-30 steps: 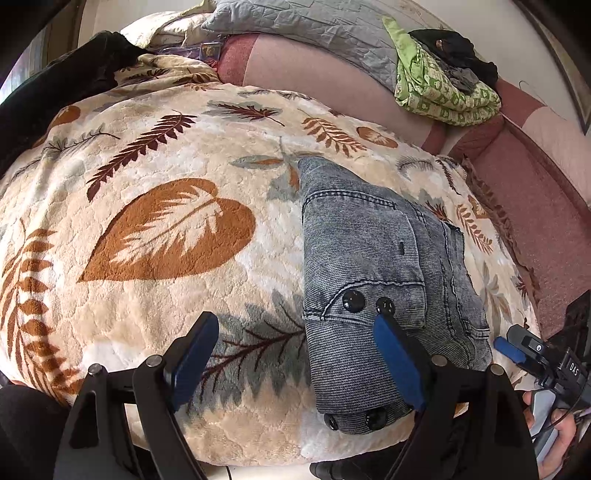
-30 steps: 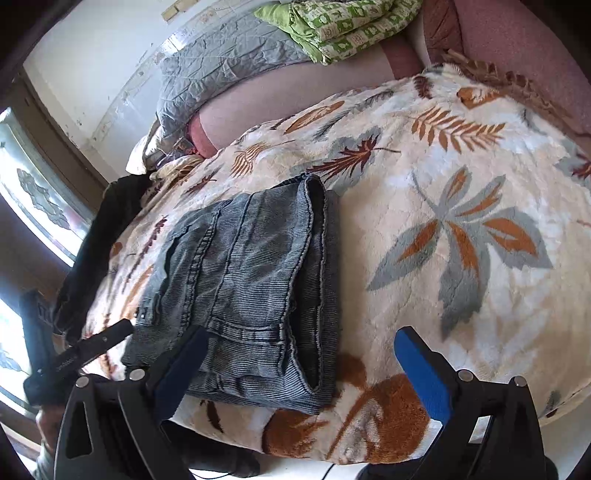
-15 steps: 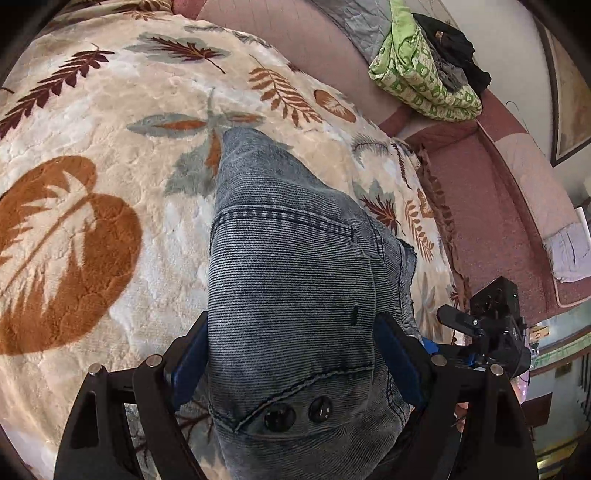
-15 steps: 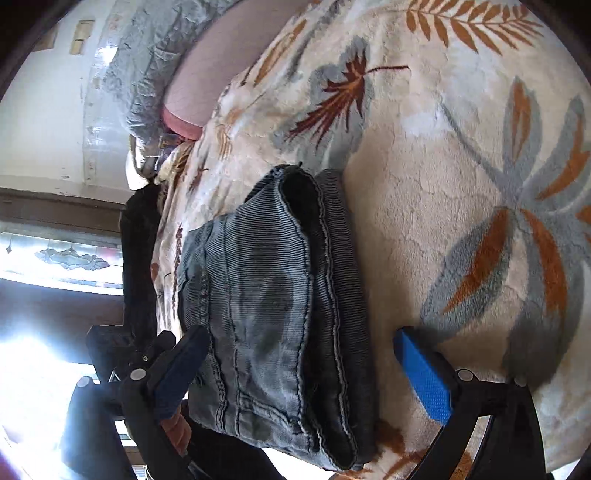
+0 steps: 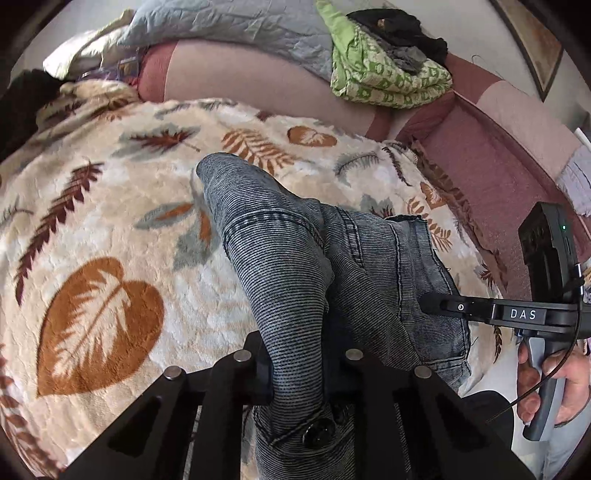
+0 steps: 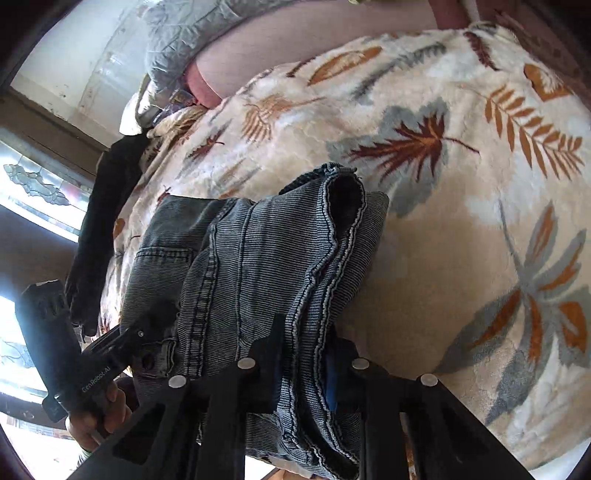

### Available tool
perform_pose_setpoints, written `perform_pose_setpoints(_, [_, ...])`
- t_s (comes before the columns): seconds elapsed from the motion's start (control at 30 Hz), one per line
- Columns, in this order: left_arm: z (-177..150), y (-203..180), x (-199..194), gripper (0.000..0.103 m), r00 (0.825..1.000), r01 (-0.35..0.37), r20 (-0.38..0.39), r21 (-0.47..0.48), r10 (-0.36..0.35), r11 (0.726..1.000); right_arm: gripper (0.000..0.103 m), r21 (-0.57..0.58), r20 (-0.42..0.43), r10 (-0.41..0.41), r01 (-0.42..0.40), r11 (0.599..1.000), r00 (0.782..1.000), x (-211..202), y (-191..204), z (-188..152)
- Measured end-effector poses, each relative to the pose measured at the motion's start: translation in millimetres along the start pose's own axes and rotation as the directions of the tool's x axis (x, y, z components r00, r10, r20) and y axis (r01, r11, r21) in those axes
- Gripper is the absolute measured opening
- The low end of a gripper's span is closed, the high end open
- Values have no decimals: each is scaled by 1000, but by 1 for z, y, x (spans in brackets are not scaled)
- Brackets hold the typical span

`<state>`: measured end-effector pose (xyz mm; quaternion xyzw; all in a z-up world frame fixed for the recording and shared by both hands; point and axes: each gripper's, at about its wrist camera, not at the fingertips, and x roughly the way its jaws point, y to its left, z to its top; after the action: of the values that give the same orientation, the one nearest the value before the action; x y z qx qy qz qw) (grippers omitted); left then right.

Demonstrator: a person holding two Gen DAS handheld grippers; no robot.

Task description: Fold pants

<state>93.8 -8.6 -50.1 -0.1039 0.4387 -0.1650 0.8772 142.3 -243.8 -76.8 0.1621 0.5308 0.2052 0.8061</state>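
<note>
The folded grey-blue denim pants [image 5: 295,266] rest on a cream leaf-print blanket [image 5: 110,229], bunched and raised at the near end. My left gripper [image 5: 299,369] is closing on the waistband end, just above its two dark buttons, and the denim fills the gap between the jaws. In the right wrist view the pants [image 6: 258,251] show their stacked hems. My right gripper [image 6: 303,365] is closing on that thick edge, with a blue pad [image 6: 330,380] pressed against the cloth. Each gripper shows in the other's view, held by a hand [image 5: 546,376].
A folded green patterned cloth [image 5: 388,74] with dark clothes on it and a grey quilt [image 5: 229,29] lie on the pink back cushion [image 5: 258,85]. A black garment [image 6: 107,206] hangs off the blanket's left edge. A pink seat [image 5: 498,177] runs along the right.
Both grippers went from wide open around the pants' near end to clamped on the denim. The near end has lifted and bunched up off the blanket.
</note>
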Motion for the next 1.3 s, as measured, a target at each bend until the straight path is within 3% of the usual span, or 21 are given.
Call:
perform_pose_setpoints(0.1, [25, 4, -19, 18, 998, 3, 66, 6, -3, 1000, 19, -26, 61, 26, -25, 999, 998, -18, 17, 22])
perform_pose_setpoints(0.2, [48, 15, -25, 18, 997, -3, 82, -12, 4, 1000, 19, -37, 90, 56, -53, 998, 994, -25, 31, 46])
perform_pose_setpoints(0.43, [49, 52, 0, 21, 999, -42, 30, -81, 45, 996, 19, -8, 47, 102, -102, 995, 994, 16, 33, 61])
perform_pose_setpoints(0.47, [44, 57, 10, 24, 998, -60, -1, -80, 60, 995, 20, 9, 26, 94, -94, 996, 995, 29, 28, 60])
perform_pose_setpoints(0.53, [33, 71, 40, 49, 986, -136, -105, -88, 127, 987, 24, 40, -35, 48, -47, 998, 998, 57, 19, 52])
perform_pose_setpoints(0.57, [28, 80, 52, 55, 975, -184, -150, -105, 167, 977, 27, 53, -87, 10, -5, 999, 996, 72, 14, 47])
perform_pose_setpoints(0.6, [23, 88, 54, 65, 971, -207, -150, -134, 186, 969, 38, 56, -109, -50, 57, 997, 993, 79, 10, 42])
perform_pose_setpoints(0.63, [20, 93, 47, 68, 977, -190, -126, -165, 170, 968, 48, 51, -104, -67, 73, 996, 992, 79, 10, 38])
perform_pose_setpoints(0.77, [16, 91, 5, 68, 981, -192, -45, -184, 187, 964, 56, -24, -12, -104, 104, 994, 994, 43, 25, 29])
perform_pose_setpoints(0.9, [-3, 67, -24, 78, 975, -205, 53, -134, 214, 969, 70, -106, 85, -97, 106, 989, 992, 18, 48, 3])
perform_pose_setpoints(0.97, [-15, 54, -5, 80, 962, -273, 3, -71, 274, 959, 72, -147, 42, -154, 159, 976, 987, 36, 48, -12])
perform_pose_setpoints(1.03, [-31, 50, 21, 81, 939, -336, -81, 2, 335, 942, 72, -167, -47, -249, 238, 957, 967, 68, 38, -25])
perform_pose_setpoints(1.1, [-35, 48, 9, 80, 940, -342, -26, -43, 341, 939, 72, -124, -6, -218, 216, 969, 976, 56, 35, -27])
perform_pose_setpoints(1.17, [-32, 43, -8, 80, 934, -358, -21, -55, 358, 932, 72, -127, 61, -203, 209, 970, 977, 29, 43, -28])
perform_pose_setpoints(1.27, [-35, 24, -42, 80, 918, -385, 89, -31, 386, 923, 77, -176, 212, -207, 245, 953, 955, -14, 58, -47])
perform_pose_setpoints(1.3, [-37, 19, -51, 81, 910, -397, 117, -30, 398, 917, 84, -185, 250, -208, 257, 948, 946, -25, 61, -55])
